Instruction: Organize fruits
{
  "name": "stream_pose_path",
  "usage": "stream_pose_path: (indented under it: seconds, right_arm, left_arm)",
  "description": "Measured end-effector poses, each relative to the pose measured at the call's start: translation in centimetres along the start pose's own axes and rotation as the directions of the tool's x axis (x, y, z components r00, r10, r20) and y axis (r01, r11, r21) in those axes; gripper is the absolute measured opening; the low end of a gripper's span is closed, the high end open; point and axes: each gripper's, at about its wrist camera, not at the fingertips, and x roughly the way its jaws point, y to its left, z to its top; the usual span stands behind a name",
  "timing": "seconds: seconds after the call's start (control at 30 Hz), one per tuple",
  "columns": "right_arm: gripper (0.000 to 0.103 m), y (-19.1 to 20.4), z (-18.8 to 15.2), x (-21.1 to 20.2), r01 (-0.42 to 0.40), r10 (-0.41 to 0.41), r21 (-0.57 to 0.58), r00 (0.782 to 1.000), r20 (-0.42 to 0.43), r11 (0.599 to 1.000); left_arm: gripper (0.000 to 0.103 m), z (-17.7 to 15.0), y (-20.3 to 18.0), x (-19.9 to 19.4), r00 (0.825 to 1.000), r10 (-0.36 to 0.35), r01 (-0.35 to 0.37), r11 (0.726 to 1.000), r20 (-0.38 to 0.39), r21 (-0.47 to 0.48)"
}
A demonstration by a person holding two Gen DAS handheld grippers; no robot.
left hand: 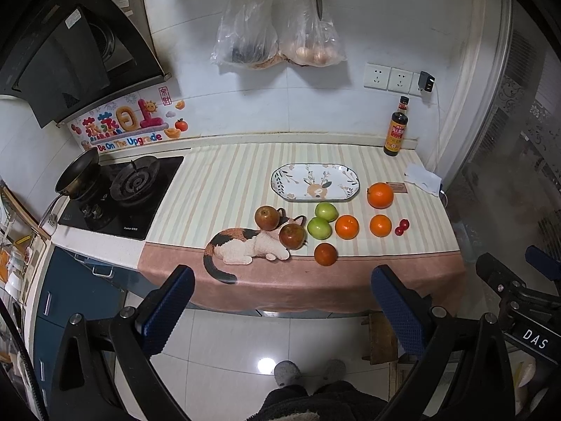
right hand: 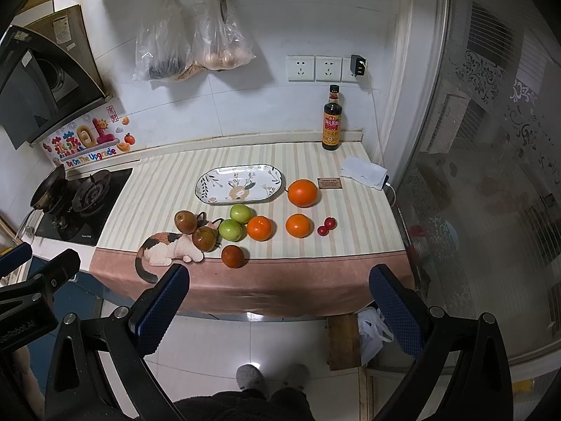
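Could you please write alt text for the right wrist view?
Loose fruit lies on a striped counter in front of an empty oval plate: oranges, green apples, brownish pears. The open right hand-held gripper hangs short of the counter.

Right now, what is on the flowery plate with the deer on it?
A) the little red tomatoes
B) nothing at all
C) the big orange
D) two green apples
B: the plate shows only its painted deer and flowers, while the green apples, the big orange and the little red tomatoes all sit on the striped cloth beside it.
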Motion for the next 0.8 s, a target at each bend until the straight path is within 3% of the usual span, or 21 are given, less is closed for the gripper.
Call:
stream_pose_path:
  seconds: [0.8]
  right_arm:
    - [0.103,-0.14,0.21,-0.21,0.001,-0.001,0.001,1.000,0.003,1.000]
  left_arm:
    - [0.103,0.33,-0.64,-0.37,1.000,-0.002,0.002,1.000,0.004,0.001]
